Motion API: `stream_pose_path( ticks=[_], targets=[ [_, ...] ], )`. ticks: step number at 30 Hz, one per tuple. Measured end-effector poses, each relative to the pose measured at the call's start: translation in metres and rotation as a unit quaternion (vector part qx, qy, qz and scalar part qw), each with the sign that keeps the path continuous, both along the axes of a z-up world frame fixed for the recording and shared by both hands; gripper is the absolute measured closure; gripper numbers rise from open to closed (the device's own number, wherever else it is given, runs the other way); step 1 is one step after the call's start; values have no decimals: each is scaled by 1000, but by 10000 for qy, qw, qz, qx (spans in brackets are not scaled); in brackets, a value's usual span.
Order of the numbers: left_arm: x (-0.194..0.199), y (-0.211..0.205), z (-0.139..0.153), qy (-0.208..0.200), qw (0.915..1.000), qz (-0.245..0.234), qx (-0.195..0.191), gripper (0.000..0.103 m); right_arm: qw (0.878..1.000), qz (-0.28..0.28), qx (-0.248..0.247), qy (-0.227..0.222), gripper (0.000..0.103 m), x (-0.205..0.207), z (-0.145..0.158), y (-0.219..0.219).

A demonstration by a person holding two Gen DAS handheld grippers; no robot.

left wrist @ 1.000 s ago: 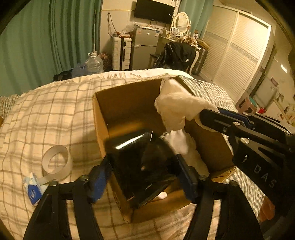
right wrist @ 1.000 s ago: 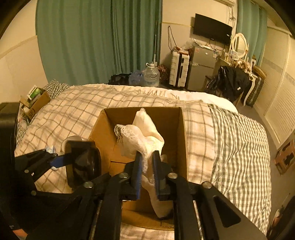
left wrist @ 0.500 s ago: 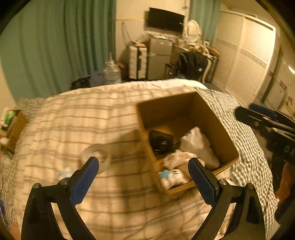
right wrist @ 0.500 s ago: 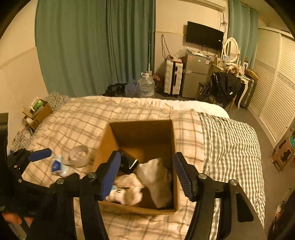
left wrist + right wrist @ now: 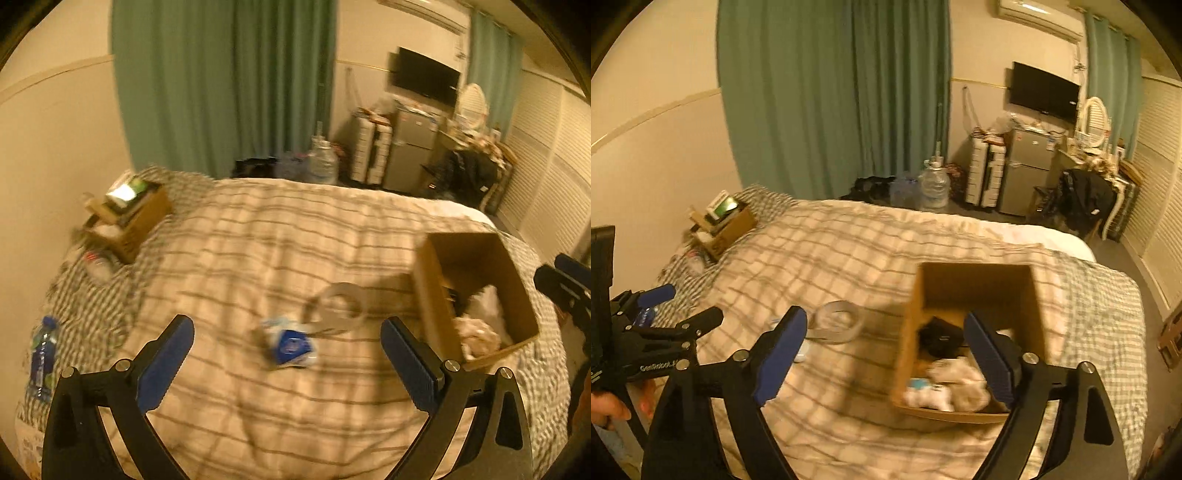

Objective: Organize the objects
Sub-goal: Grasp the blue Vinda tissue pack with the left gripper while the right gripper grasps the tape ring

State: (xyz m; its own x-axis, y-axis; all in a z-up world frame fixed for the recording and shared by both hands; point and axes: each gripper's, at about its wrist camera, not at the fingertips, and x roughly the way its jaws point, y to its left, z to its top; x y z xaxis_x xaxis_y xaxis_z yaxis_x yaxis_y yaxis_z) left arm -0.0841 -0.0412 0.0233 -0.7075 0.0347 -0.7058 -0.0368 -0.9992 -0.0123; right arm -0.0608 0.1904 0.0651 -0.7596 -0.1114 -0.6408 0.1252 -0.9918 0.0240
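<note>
An open cardboard box (image 5: 975, 284) sits on the checked bed and holds a black item (image 5: 940, 336) and white cloths (image 5: 956, 380); it also shows at the right of the left wrist view (image 5: 476, 258). A tape roll (image 5: 338, 306) and a blue-white packet (image 5: 290, 343) lie on the bed left of the box. My left gripper (image 5: 288, 360) is open and empty above the packet. My right gripper (image 5: 884, 356) is open and empty above the box's left wall. The tape roll (image 5: 838, 321) shows there too.
A small cardboard box of items (image 5: 129, 218) sits at the bed's far left corner. A water bottle (image 5: 42, 358) lies on the left side of the bed. Curtains, a fridge (image 5: 1027, 170), a suitcase and a water jug stand beyond the bed.
Both grippers let go of the black item and the white cloth into the box, opened, and pulled back up. The left gripper swung left over the packet and tape roll.
</note>
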Motion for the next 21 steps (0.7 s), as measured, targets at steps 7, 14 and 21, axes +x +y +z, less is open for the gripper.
stream_pose_path(
  ticks=[7, 14, 21],
  targets=[
    [-19, -39, -43, -71, 9965, 830, -83, 0, 9994, 307, -11, -183, 11, -32, -41, -63],
    [-53, -44, -116, -479, 9914, 1160, 366, 0, 9987, 339, 212, -327, 11, -85, -87, -104],
    [-71, -30, -175, -969, 9851, 1179, 789, 0, 9974, 182, 29, -698, 11, -142, -148, -106]
  ],
)
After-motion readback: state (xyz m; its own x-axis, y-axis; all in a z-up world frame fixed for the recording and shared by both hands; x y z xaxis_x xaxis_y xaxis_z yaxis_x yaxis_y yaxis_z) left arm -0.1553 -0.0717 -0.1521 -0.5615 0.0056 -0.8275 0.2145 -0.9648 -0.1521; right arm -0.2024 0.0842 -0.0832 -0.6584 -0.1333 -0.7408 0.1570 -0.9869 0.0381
